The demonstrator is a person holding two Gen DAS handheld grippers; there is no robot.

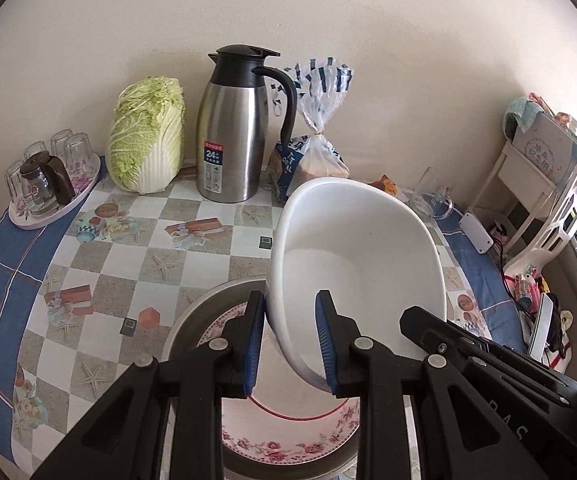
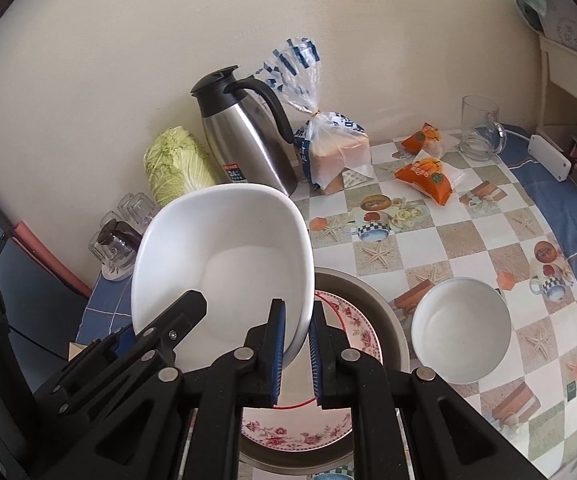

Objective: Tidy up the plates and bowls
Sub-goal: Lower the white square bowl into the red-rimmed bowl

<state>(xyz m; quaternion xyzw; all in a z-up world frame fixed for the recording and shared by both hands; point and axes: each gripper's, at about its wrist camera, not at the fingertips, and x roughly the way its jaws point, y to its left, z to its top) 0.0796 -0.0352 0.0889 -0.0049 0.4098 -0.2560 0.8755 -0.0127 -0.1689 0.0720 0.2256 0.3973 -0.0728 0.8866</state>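
A large white bowl [image 1: 360,248] [image 2: 228,248] hangs tilted in the air, held from both sides. My left gripper [image 1: 290,344] is shut on its rim on the left side of the left wrist view. My right gripper [image 2: 296,354] is shut on the opposite rim, with the bowl's wall pinched between the blue pads. Directly under the bowl lies a floral plate [image 1: 288,440] [image 2: 352,320] inside a round metal pan [image 1: 192,316] [image 2: 388,312]. A smaller white bowl [image 2: 462,332] stands on the tablecloth to the right of the pan.
Along the wall stand a steel thermos [image 1: 232,136], a napa cabbage [image 1: 148,136], a bagged loaf [image 2: 336,152] and a tray of upturned glasses [image 1: 44,180]. Two orange snack packs [image 2: 424,176] and a glass mug [image 2: 480,128] sit at the back right. A white shelf [image 1: 528,184] stands beyond the table's right edge.
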